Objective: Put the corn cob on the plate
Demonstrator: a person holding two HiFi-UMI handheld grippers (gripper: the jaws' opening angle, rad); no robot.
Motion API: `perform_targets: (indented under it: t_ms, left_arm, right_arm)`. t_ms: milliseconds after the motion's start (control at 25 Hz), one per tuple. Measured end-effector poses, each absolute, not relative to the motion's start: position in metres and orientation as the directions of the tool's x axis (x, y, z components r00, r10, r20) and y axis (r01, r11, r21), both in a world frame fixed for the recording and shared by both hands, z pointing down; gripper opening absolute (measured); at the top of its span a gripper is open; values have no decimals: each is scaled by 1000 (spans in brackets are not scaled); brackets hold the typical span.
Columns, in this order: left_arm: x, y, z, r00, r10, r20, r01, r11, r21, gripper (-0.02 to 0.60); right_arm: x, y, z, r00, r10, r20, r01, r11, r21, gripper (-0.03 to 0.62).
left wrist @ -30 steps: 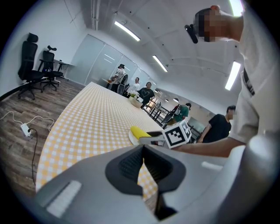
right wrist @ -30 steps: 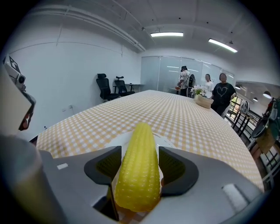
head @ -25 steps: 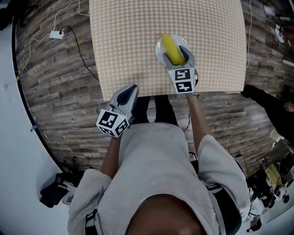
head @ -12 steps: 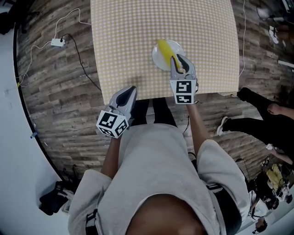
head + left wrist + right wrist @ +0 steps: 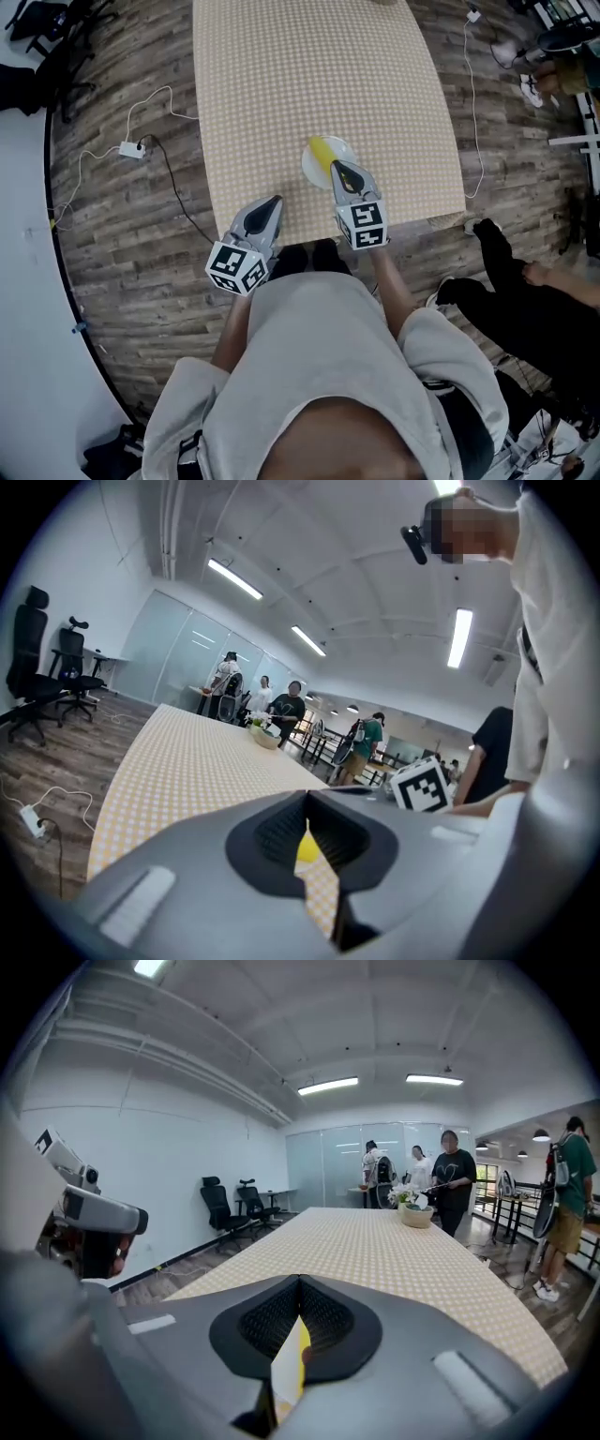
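The yellow corn cob [image 5: 320,150] lies on the white plate [image 5: 309,170], near the front edge of the checked table [image 5: 281,75]. My right gripper [image 5: 336,166] hovers over the plate's near side, jaws shut and empty. In the right gripper view its jaws [image 5: 300,1283] meet at the tips, with a sliver of plate and corn [image 5: 302,1358] below. My left gripper [image 5: 276,201] hangs at the table's front edge, left of the plate, its jaws together with nothing in them. In the left gripper view [image 5: 306,797] a bit of yellow corn [image 5: 307,850] shows past the jaws.
A small flower pot [image 5: 415,1213] stands at the table's far end, with several people behind it. Office chairs [image 5: 225,1206] are at the far left. A power strip [image 5: 131,149] and cables lie on the wood floor. A person's legs [image 5: 525,281] are at right.
The right gripper's jaws, wide around the corn a second ago, have closed empty and drawn back and up. The corn stays on the plate. Both grippers rose.
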State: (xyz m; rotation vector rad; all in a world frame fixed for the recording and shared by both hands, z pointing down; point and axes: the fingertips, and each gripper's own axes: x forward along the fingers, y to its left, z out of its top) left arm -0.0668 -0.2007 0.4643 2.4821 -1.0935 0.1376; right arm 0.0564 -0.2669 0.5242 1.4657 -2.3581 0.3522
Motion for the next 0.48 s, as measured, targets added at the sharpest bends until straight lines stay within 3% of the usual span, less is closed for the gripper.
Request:
perform_targets:
  t_ms: [480]
  left_arm:
    - [-34,-223,403,758,-638,137,-649,-715,259,8]
  right_arm:
    - [33,-260,432,-491,-827,275,-867,496,-56,-1]
